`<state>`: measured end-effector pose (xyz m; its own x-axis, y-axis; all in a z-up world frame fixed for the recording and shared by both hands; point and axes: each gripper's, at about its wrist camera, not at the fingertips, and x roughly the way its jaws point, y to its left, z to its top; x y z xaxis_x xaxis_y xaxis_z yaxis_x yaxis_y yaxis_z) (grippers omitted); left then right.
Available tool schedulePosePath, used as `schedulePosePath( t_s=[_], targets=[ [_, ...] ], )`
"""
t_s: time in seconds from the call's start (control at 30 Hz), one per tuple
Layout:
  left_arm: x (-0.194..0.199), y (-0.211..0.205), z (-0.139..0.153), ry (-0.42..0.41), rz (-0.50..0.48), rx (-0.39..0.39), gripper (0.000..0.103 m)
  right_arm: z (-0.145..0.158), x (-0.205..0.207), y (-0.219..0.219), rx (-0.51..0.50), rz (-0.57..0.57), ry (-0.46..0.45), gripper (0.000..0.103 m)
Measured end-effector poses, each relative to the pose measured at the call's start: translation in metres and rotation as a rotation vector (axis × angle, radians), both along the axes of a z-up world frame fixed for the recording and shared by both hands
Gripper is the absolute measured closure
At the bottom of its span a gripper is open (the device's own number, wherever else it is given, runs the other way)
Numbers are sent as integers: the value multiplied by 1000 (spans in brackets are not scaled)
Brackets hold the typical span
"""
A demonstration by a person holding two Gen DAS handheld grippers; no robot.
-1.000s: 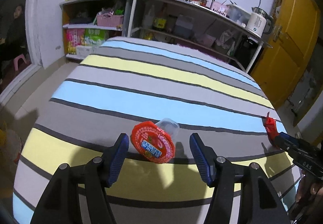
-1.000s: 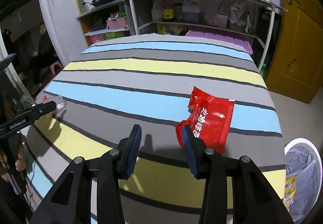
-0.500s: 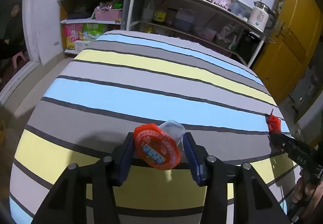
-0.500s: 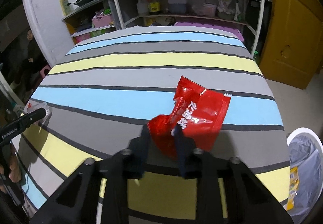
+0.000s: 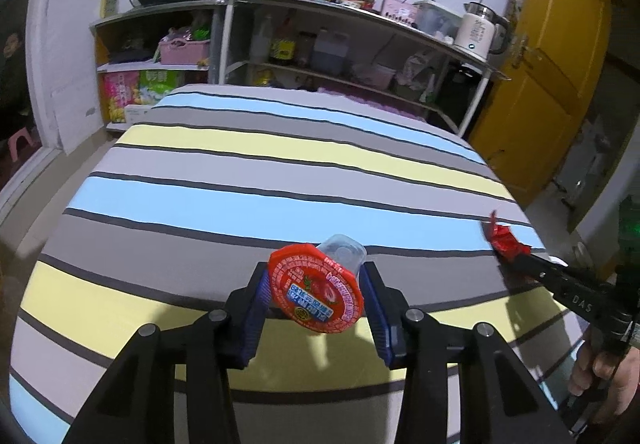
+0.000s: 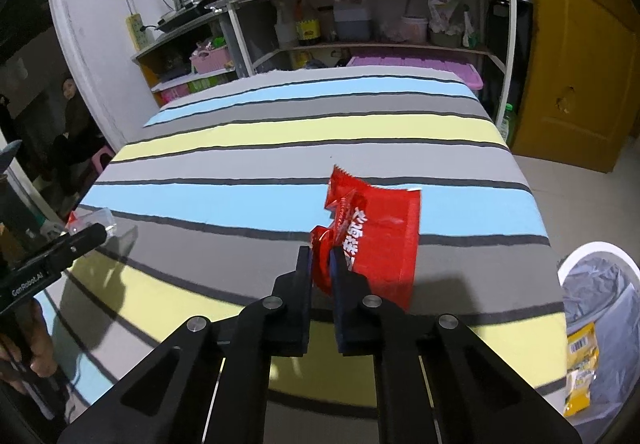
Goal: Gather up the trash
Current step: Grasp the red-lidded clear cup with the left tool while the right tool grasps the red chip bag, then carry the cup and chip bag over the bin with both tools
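My left gripper (image 5: 316, 290) is shut on a clear plastic cup with a red foil lid (image 5: 316, 290) and holds it above the striped tablecloth (image 5: 280, 180). My right gripper (image 6: 321, 268) is shut on a corner of a red snack wrapper (image 6: 380, 236), lifted off the cloth. The wrapper (image 5: 505, 239) and the right gripper also show at the right edge of the left wrist view. The cup (image 6: 94, 220) in the left gripper shows at the left edge of the right wrist view.
A white bin with a grey liner (image 6: 600, 292) stands on the floor off the table's right side, with yellow packets inside. Kitchen shelves (image 5: 320, 56) with pots and bottles stand behind the table. A yellow door (image 6: 580, 64) is at the right.
Both grippers closed: the left on the red-lidded cup, the right on the red wrapper. Both items have been lifted off the cloth.
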<state>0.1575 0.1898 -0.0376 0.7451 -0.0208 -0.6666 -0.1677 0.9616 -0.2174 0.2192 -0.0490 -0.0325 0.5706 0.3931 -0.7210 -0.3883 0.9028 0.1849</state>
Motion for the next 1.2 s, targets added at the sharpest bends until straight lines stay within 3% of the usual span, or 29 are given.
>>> schedulePosePath(
  t_s=[0.6, 1.2],
  targets=[
    [-28, -74, 25, -41, -120, -5, 58, 31, -52, -41, 48, 8, -65, 97],
    [-36, -142, 48, -77, -241, -5, 58, 53, -87, -95, 69, -73, -121, 97]
  ],
)
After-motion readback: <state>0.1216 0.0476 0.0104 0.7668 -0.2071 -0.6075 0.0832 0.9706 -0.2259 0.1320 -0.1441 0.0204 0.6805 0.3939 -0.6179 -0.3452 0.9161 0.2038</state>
